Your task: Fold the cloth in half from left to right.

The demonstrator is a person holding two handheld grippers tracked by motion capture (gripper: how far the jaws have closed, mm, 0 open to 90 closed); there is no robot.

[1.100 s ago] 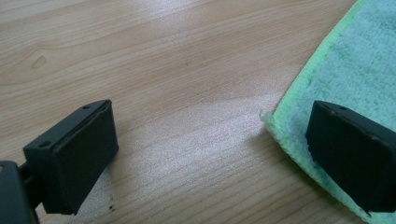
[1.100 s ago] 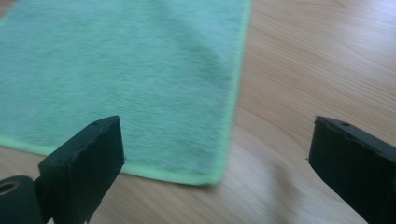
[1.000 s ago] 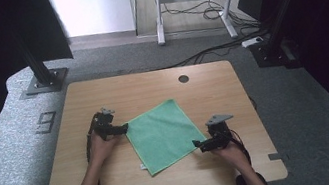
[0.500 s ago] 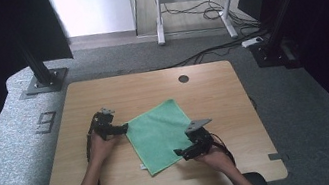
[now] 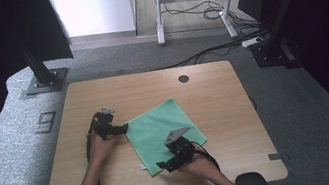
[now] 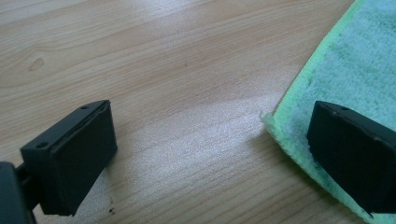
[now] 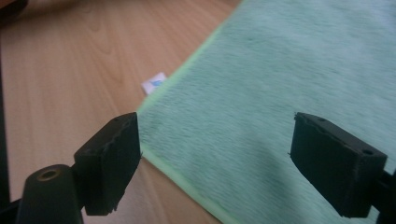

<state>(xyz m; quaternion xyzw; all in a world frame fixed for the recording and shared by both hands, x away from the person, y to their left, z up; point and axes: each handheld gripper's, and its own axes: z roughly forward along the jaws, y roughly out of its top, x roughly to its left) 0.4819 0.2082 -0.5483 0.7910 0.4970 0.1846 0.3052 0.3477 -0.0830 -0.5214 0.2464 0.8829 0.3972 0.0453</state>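
Centrally, the green microfiber cloth [image 5: 164, 130] bears a small white tag [image 7: 154, 83], unreadable; left claw [image 6: 205, 154] apart, right claw [image 7: 215, 163] apart, lately narrowing.

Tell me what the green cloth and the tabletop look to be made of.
The green cloth looks like microfibre or terry: a soft, fuzzy matte nap with a stitched lighter-green hem and a small white tag at one edge. The tabletop looks like wood or a wood-grain laminate, which one is unclear: pale streaked grain, a knot mark, and a smooth surface with a soft sheen.
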